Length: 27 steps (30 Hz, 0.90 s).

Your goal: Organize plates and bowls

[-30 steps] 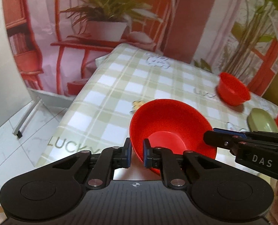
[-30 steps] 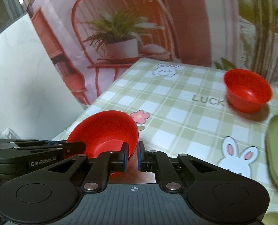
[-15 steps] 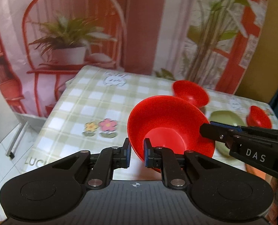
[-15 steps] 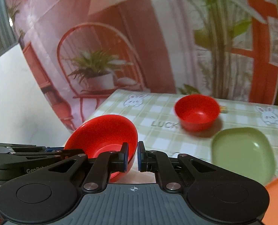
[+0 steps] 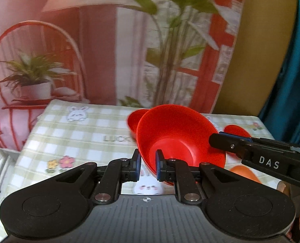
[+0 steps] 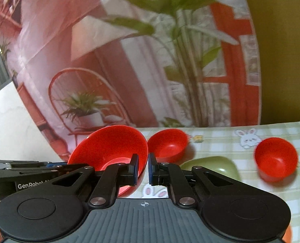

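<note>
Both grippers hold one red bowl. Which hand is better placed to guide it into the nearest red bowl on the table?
Right, probably. The right gripper sees the resting bowl openly beside the held bowl; for the left gripper the held bowl mostly hides it.

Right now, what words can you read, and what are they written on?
"DAS": on the right gripper.
"GenRobot", the end hidden: on the left gripper.
"LUCK", cut off by the big red bowl that both grippers hold: on the checked tablecloth.
No numbers or other signs readable.
</note>
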Available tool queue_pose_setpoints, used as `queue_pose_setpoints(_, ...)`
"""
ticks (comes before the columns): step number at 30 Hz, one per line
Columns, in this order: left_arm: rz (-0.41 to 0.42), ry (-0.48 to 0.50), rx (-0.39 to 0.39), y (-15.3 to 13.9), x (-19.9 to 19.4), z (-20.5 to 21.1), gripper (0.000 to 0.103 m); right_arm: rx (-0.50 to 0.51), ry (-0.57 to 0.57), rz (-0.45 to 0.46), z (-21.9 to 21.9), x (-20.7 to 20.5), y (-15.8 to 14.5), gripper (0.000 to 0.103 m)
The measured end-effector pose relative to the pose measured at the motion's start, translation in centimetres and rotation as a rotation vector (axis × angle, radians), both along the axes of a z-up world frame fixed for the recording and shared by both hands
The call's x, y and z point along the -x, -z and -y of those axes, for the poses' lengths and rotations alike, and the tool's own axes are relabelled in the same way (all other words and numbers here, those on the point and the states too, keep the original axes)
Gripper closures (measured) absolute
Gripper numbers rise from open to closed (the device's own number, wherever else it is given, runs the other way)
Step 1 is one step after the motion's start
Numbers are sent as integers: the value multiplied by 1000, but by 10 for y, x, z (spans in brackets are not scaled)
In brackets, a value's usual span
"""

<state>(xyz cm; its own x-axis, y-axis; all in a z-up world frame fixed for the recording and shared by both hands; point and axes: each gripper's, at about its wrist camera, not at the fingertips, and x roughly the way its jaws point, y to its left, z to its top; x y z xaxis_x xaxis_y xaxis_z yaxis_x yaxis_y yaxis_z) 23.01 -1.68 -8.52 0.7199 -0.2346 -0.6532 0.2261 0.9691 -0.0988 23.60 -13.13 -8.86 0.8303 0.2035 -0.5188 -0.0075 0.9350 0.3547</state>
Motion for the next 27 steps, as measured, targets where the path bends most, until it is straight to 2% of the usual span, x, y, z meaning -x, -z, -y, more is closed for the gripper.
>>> queue_pose_setpoints(10, -6, 35, 7, 4, -26, 18, 87, 16, 27, -10, 25, -19, 7, 94)
queue_pose_setpoints(18, -25, 25, 40, 17, -81, 5, 87, -1, 5, -31, 29, -77, 23, 94)
queue_pose_setpoints(27, -37, 10, 58, 49, -146, -3, 87, 53, 6, -57, 29, -142, 55, 94)
